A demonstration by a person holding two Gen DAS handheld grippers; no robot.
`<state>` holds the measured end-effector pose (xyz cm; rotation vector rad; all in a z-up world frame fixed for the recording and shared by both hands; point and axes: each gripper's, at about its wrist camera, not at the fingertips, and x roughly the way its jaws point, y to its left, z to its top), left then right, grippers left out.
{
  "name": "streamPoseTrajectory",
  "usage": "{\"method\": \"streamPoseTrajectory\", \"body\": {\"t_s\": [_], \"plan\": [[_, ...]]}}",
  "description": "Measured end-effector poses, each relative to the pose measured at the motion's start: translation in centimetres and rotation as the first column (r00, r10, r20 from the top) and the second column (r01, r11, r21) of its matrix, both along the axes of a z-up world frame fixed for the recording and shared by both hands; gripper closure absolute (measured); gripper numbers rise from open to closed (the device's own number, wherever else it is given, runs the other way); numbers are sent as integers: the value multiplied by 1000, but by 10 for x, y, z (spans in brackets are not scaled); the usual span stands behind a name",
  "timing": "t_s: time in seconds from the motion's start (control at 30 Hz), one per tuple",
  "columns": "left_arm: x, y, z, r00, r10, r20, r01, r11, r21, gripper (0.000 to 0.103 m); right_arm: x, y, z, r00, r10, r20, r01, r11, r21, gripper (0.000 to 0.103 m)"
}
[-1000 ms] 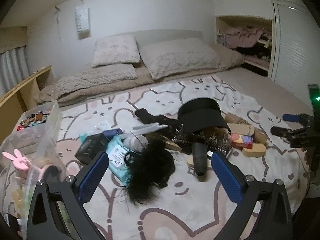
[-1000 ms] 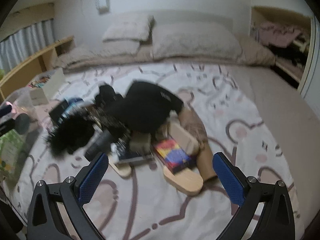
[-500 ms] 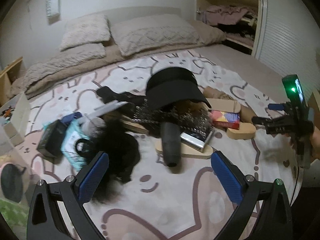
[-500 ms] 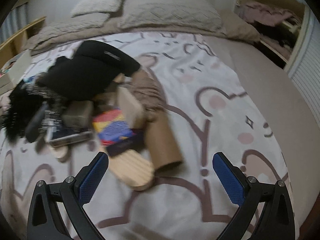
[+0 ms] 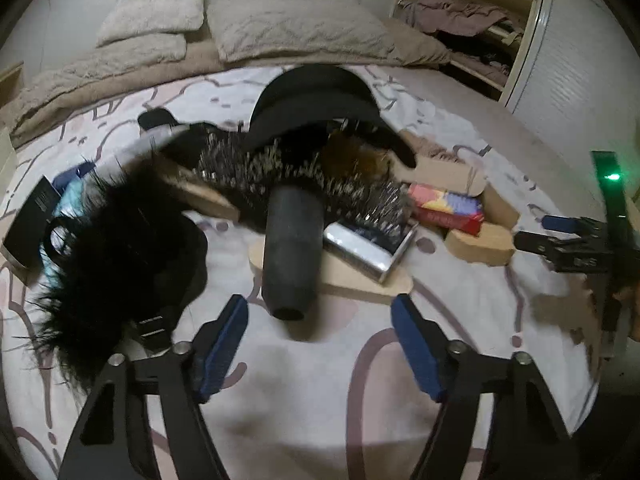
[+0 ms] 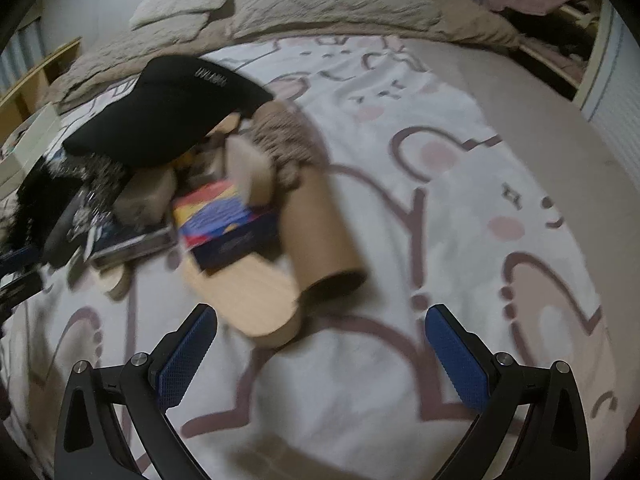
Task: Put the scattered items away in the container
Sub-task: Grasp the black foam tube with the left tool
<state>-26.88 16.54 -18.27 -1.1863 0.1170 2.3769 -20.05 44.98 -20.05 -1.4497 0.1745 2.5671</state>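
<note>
On the bed a pile is heaped mid-mattress; no container is seen. Nothing is gripped: the left claw is closing before the black tube, the right claw is held apart.

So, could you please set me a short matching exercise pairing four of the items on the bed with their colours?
Things:
1. cap
2. cardboard tube
3. gripper pads
4. small box

Colours:
a. blue
b. brown
c. black
d. red, yellow and purple

Pairs: 1-c, 2-b, 3-a, 4-d
</note>
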Motion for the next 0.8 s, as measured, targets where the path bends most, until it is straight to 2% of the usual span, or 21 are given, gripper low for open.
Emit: {"method": "streamPoseTrajectory", "body": {"t_s": [0.23, 0.3, 0.37, 0.4, 0.47, 0.53, 0.63, 0.8], "plan": [[-10, 3, -11, 1000, -6, -21, 5, 999, -38, 32, -1, -29, -17, 995, 92, 42, -91, 995, -40, 0], [-13, 3, -13, 1000, -3, -29, 2, 999, -40, 32, -1, -35, -24, 994, 98, 55, -95, 994, -51, 0], [-16, 3, -14, 999, -7, -38, 5, 999, -44, 34, -3, -39, -36, 991, 83, 104, -78, 996, -44, 0], [-18, 3, -14, 999, -9, -48, 7, 999, -49, 37, -3, -44, -42, 991, 85, 102, -84, 996, -10, 0], [-21, 2, -15, 999, -9, -54, 7, 999, -54, 51, 0, -48, -44, 992, 104, 75, -106, 994, 29, 0], [-23, 2, -18, 999, -18, -41, 16, 998, -58, 53, 0, -45, -44, 992, 100, 75, -100, 995, -1, 0], [-23, 4, -24, 999, -36, -35, 33, 997, -73, 67, 1, -42, -44, 992, 111, 65, -110, 994, -18, 0], [-20, 3, -22, 998, -48, -45, 44, 996, -83, 67, 6, -43, -46, 993, 119, 27, -118, 993, -12, 0]]}}
